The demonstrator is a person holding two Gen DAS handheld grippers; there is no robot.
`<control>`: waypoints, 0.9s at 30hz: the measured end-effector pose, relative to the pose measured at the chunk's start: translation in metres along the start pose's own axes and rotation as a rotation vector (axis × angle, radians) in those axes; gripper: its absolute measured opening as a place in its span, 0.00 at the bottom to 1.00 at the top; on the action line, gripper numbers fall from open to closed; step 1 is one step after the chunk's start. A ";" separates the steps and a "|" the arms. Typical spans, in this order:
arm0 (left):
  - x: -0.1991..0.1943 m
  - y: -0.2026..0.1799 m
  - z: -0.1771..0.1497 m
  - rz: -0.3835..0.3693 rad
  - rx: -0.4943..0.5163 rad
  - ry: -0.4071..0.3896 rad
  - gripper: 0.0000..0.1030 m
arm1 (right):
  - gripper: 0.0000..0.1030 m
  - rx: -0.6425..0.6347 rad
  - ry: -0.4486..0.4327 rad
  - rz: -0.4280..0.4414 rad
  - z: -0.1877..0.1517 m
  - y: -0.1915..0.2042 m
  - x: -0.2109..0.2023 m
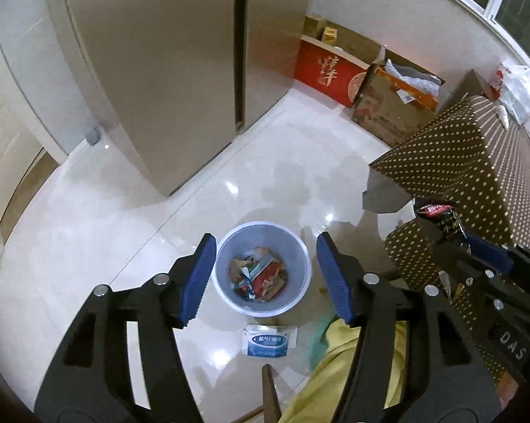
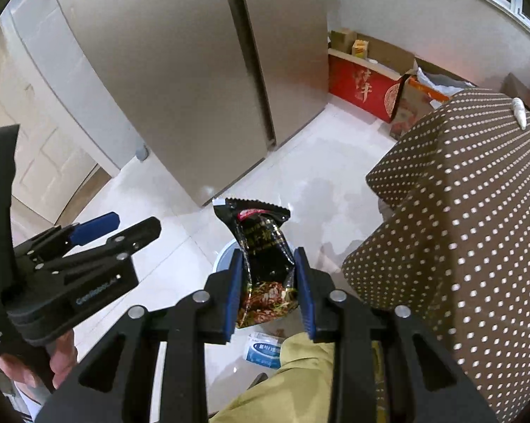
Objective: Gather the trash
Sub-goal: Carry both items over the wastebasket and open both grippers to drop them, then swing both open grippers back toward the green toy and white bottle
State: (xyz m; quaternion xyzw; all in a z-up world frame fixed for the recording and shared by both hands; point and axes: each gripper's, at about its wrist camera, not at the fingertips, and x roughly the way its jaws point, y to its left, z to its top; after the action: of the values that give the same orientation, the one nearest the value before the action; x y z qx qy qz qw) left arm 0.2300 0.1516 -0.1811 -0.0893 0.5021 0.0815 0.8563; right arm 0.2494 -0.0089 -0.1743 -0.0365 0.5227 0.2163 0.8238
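A white waste bin stands on the floor, holding several coloured wrappers. My left gripper is open and empty, high above the bin, its blue pads on either side of it in view. My right gripper is shut on a black snack wrapper, held above the bin's rim. The same wrapper shows at the right of the left wrist view. A white and blue packet lies on the floor in front of the bin; it also shows in the right wrist view.
A table with a brown dotted cloth stands right of the bin. A tall fridge stands behind. Cardboard and red boxes line the far wall. The person's yellow-clad leg is below the grippers.
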 end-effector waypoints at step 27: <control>-0.031 0.009 -0.017 -0.002 -0.035 -0.043 0.61 | 0.76 0.030 -0.007 0.033 -0.001 -0.001 -0.010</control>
State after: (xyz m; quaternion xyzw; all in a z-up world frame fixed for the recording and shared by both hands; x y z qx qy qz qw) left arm 0.1986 0.1548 -0.1628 -0.1031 0.4821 0.0913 0.8652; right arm 0.2460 -0.0134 -0.1664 -0.0147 0.5234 0.2221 0.8225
